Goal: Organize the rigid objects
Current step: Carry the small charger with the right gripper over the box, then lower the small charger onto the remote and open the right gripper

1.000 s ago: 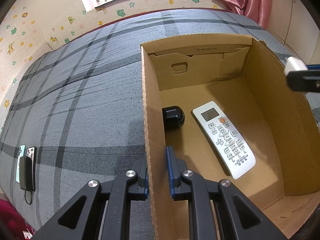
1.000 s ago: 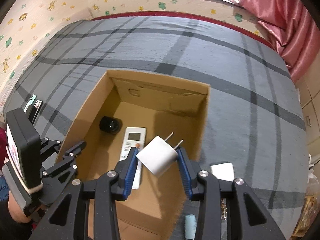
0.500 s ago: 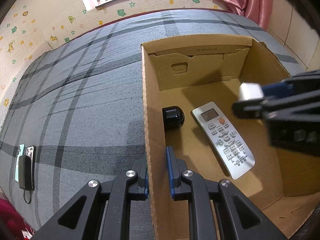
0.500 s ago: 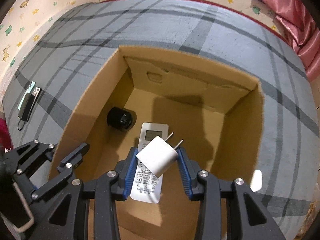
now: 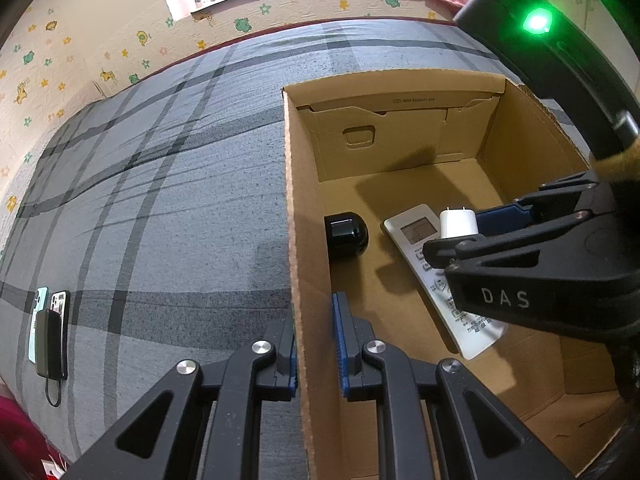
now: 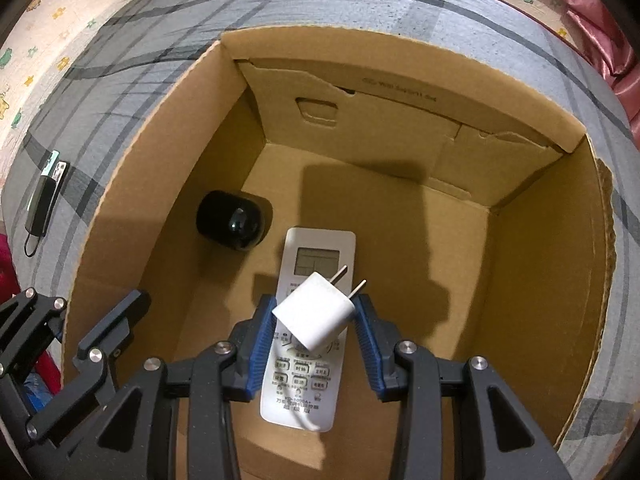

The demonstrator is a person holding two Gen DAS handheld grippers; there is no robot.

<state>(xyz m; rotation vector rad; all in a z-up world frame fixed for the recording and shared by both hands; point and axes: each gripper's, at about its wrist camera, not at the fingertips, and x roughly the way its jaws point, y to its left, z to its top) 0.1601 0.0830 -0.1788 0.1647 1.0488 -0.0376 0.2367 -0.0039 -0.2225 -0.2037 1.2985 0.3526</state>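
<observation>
The right gripper (image 6: 316,324) hangs inside the open cardboard box (image 6: 552,280), its blue pads closed on a white plug adapter (image 6: 314,317). The adapter sits tilted between the pads, its two metal prongs pointing toward one o'clock in the right wrist view. Directly below it, on the box floor, lies a white remote control (image 6: 308,360), screen end toward twelve o'clock; the adapter is held above the remote's upper buttons, and I cannot tell whether they touch. At about ten o'clock from the adapter a glossy black rounded object (image 6: 231,225) lies on its side near the box's left wall.

From the left wrist view, the left gripper (image 5: 315,344) straddles the near left wall of the box (image 5: 304,240), one pad outside and one inside, narrowly parted with the cardboard between them; whether it truly pinches the wall I cannot tell. The adapter (image 5: 458,222) appears at two o'clock from it, over the remote (image 5: 416,228).

The box stands on a bed with a grey plaid cover (image 5: 160,200). Far out at nine o'clock, some phones and a black power bank (image 5: 50,330) lie on the cover.
</observation>
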